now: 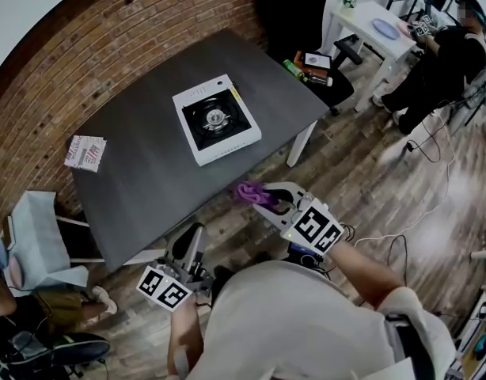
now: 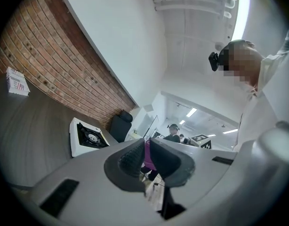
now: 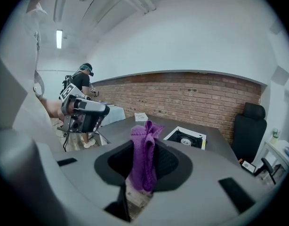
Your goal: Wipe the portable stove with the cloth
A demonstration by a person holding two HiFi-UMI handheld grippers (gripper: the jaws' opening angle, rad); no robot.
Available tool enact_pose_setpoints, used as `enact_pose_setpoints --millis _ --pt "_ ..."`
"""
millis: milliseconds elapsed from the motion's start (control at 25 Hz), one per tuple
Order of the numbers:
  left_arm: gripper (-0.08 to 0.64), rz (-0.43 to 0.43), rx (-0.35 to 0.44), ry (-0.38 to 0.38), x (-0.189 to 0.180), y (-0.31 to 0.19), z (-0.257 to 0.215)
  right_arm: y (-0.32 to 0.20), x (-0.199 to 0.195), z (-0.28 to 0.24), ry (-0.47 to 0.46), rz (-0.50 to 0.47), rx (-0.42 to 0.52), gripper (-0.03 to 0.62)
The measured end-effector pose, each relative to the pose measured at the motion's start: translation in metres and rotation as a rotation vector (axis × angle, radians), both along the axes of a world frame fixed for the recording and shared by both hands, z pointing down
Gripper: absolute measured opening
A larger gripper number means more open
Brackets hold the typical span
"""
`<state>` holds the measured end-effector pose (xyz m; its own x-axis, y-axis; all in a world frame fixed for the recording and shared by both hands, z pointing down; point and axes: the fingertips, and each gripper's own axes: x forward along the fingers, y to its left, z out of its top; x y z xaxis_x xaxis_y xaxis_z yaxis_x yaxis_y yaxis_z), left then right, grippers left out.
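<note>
The white portable stove (image 1: 217, 119) with a black burner top lies in the middle of the dark grey table (image 1: 148, 180); it also shows in the left gripper view (image 2: 88, 136) and the right gripper view (image 3: 186, 138). My right gripper (image 1: 267, 200) hangs off the table's near edge, short of the stove, shut on a bunched purple cloth (image 1: 248, 191) that sticks up between its jaws (image 3: 144, 149). My left gripper (image 1: 192, 242) is lower, by the table's near corner, with its jaws (image 2: 145, 157) together and nothing in them. A sliver of purple shows behind them.
A white and red packet (image 1: 86, 152) lies at the table's far left corner. A black office chair (image 1: 294, 10) and a stool with small items (image 1: 316, 66) stand beyond the table. A seated person (image 1: 441, 62) is at the far right. Cables run over the wooden floor (image 1: 401, 212).
</note>
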<state>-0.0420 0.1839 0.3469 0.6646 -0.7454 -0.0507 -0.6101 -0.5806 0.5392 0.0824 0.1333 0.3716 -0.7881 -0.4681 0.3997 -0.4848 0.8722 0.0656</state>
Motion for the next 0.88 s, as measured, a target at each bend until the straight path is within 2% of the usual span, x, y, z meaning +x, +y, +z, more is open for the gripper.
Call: enact_pose_setpoints --millis 240,600,880 --pt "0.041 0.012 0.019 -0.033 -0.023 0.020 -0.017 0.011 -0.001 -0.012 -0.073 0.071 -0.030 0.098" --pt "0.041 0.075 -0.009 -0.034 -0.039 0.030 -0.015 0.013 -0.017 -0.027 -0.199 0.163 -0.073 0.098" --pt "0.041 0.114 -0.018 -0.020 -0.045 0.031 -0.008 0.013 -0.023 -0.034 -0.211 0.205 -0.037 0.098"
